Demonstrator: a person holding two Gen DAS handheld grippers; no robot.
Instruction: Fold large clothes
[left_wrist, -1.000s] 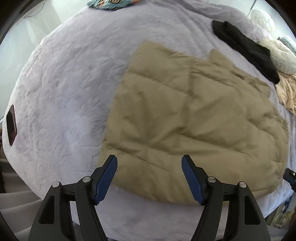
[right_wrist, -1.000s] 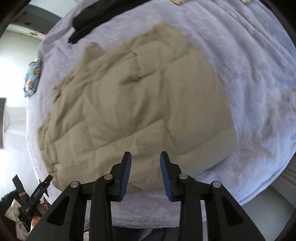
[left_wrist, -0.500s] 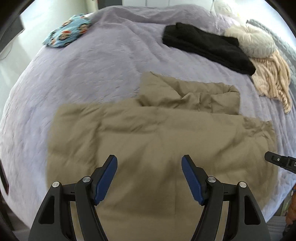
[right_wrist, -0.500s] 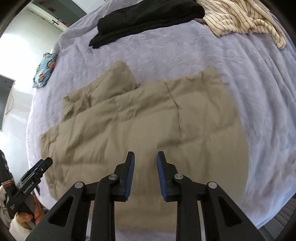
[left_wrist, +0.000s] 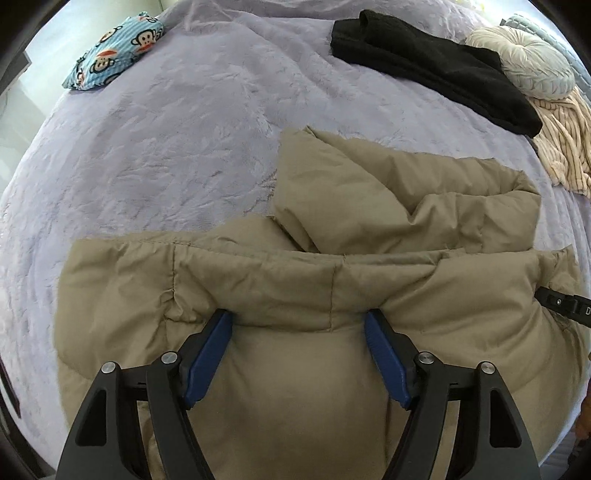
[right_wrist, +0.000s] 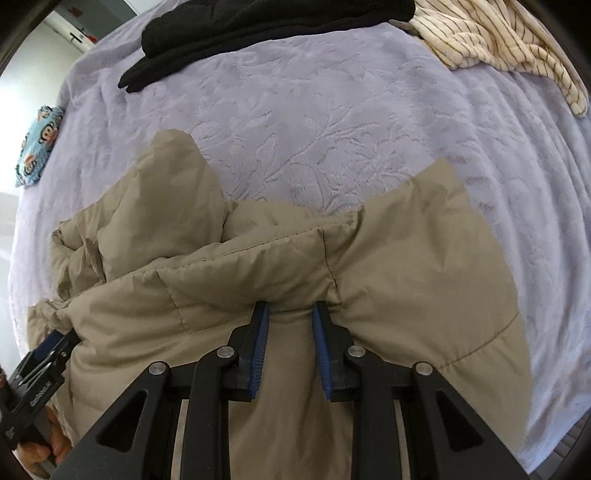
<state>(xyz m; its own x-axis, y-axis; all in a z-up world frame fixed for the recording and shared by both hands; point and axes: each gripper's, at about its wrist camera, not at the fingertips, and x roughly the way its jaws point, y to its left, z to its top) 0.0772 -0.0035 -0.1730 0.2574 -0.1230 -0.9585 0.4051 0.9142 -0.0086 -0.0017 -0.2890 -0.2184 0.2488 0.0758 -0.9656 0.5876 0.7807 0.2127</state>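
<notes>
Pressing down into the khaki puffer jacket (left_wrist: 388, 221), both grippers sit at its near edge on the lavender bedspread (left_wrist: 166, 147). The left gripper (left_wrist: 298, 325) has its jaws set wide and opening, a broad swell of padded fabric bulging up between the blue pads (left_wrist: 208, 354); the tips dig in beneath a raised fold, yet the pads do not pinch the cloth. The right gripper (right_wrist: 289, 314) stands narrow, and a small ridge of jacket is bunched between its pads (right_wrist: 258, 347), apparently nipped on both sides. From the left view, the right gripper's black tip (left_wrist: 565, 304) pokes in at the jacket's right edge; from the right view, the left gripper's body and the hand (right_wrist: 40, 446) holding it show at the jacket's lower left.

Beyond the jacket's far edge, its hood or collar part lies doubled back in a loose heap. Farther past the jacket lies a black garment (left_wrist: 436, 70), and to the right of that a cream striped garment (right_wrist: 498, 40) beside a round tufted cushion (left_wrist: 532, 62). Far left of the jacket, at the bedspread's edge, rests a blue monkey-print cloth (left_wrist: 114, 55).
</notes>
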